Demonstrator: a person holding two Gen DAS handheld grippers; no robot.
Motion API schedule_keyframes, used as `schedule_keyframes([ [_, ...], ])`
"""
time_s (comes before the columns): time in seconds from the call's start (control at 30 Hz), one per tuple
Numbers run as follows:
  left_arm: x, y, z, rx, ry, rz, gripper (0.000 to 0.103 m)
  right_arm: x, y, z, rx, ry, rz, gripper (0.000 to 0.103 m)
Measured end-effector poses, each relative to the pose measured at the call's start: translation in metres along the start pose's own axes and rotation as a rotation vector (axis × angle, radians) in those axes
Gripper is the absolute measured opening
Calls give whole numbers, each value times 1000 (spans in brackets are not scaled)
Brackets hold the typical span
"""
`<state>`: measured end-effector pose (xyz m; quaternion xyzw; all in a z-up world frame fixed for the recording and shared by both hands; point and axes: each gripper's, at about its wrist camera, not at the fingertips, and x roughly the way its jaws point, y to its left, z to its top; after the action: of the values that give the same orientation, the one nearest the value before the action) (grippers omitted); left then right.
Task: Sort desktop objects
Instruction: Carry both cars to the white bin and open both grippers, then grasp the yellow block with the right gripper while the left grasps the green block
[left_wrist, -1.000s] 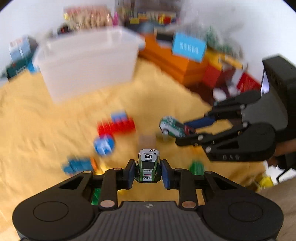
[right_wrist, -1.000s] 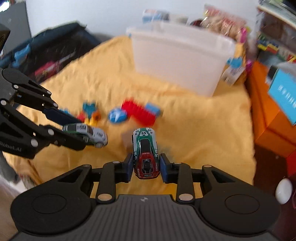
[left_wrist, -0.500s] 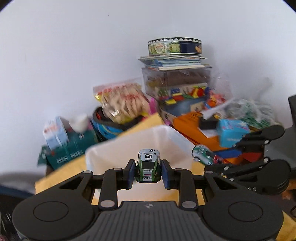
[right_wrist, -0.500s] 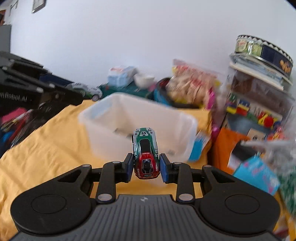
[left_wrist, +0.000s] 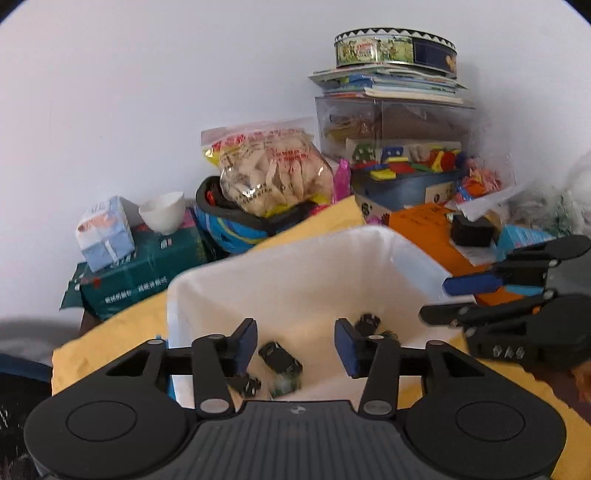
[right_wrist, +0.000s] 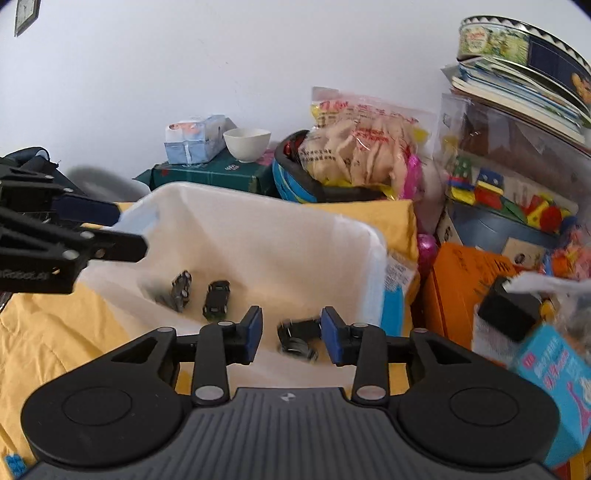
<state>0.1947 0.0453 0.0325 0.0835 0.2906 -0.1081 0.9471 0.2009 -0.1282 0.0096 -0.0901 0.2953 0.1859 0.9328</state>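
Both over the translucent white plastic bin (right_wrist: 236, 236), left gripper (left_wrist: 295, 347) and right gripper (right_wrist: 291, 334) jaws spread, empty; small toy cars (right_wrist: 218, 300) lying inside, sorted together.

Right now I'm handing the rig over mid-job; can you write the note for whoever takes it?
Left tool: open, empty, above the white bin.
Right tool: open, empty, above the same bin.
Done: toy cars lie in the bin; three show in the right wrist view, the nearest blurred.
Left: anything else lying on the yellow cloth; the wrist views show little of it, so look before the next pick.
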Motion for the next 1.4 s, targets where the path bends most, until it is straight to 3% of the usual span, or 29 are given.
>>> schedule_keyframes([
  [0.17,-26,-2,-29,-51,43,-44,51,-30,-9,-27,61,21,39,44],
  [0.47,-79,-33,-121,-150,219,-145,51,-74,-4,-99,127,155,60,47],
  [0.63,-85,-45,-147,-195,294,-223,51,-90,14,-117,71,192,102,45],
  [0.73,-86,-58,-155,-163,337,-266,51,-98,26,-125,6,220,122,37],
  [0.8,-87,-69,-163,-126,373,-285,51,-101,34,-133,-28,248,133,37],
  [0.97,-89,-87,-186,-107,453,-314,51,-104,56,-155,-52,340,252,37],
  [1.13,-98,-84,-197,-111,456,-225,51,-100,74,-170,-74,412,324,37],
  [1.4,-92,-44,-210,-213,458,-103,50,-106,83,-172,-76,391,318,38],
])
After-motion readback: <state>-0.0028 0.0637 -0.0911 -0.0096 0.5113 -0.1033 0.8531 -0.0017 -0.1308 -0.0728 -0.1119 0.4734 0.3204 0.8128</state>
